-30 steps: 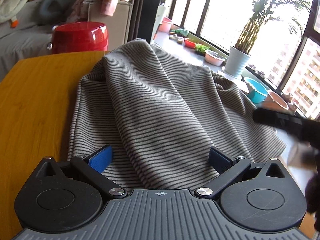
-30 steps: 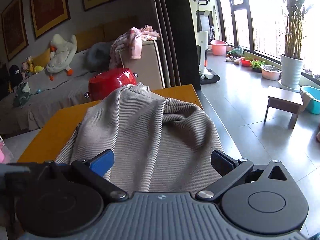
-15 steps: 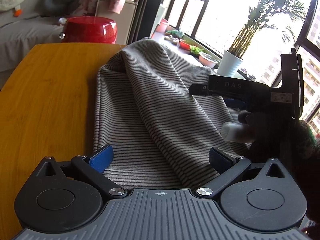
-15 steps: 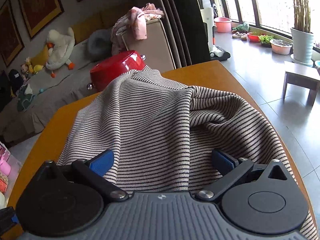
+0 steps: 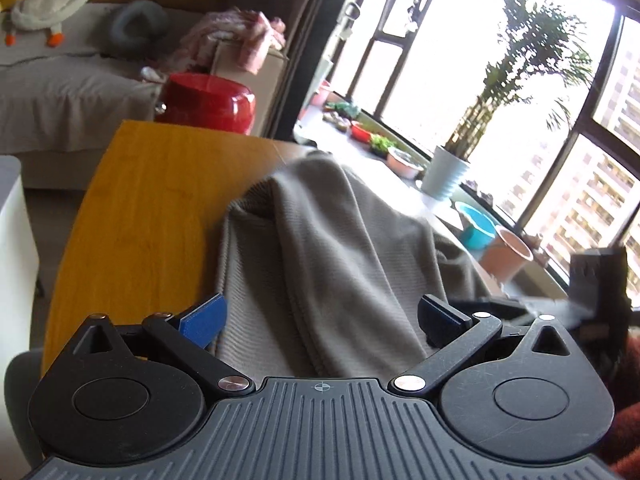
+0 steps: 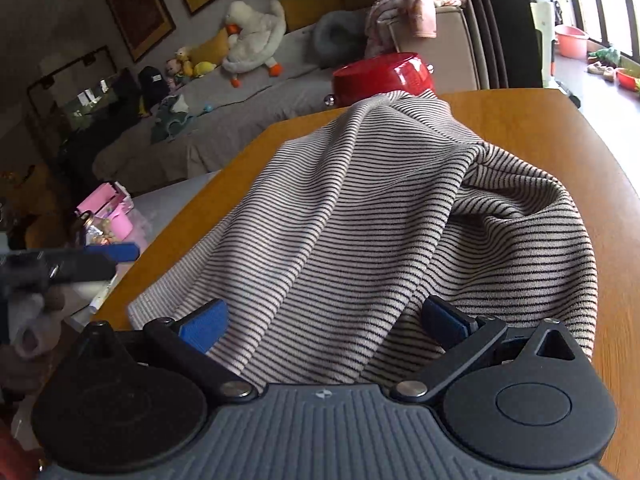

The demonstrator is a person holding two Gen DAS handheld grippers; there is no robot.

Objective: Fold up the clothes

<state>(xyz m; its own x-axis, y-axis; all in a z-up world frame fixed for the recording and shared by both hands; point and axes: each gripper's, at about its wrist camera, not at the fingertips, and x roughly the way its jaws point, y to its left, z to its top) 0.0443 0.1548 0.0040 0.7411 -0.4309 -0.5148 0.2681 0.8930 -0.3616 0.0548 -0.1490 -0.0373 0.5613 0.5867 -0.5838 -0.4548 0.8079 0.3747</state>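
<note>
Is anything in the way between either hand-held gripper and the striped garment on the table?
Nothing visible. The striped garment already lies between the open fingers of both the left hand-held gripper and the right hand-held gripper.

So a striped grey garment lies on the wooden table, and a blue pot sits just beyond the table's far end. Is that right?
Not quite: the pot is red, not blue, as the right wrist view shows. The striped grey garment does lie on the wooden table, with the pot just beyond its far end.

A yellow-orange wooden bench [image 6: 540,128] with a rounded edge carries one striped grey garment [image 6: 360,208], rumpled and draped across its middle toward the near edge
</note>
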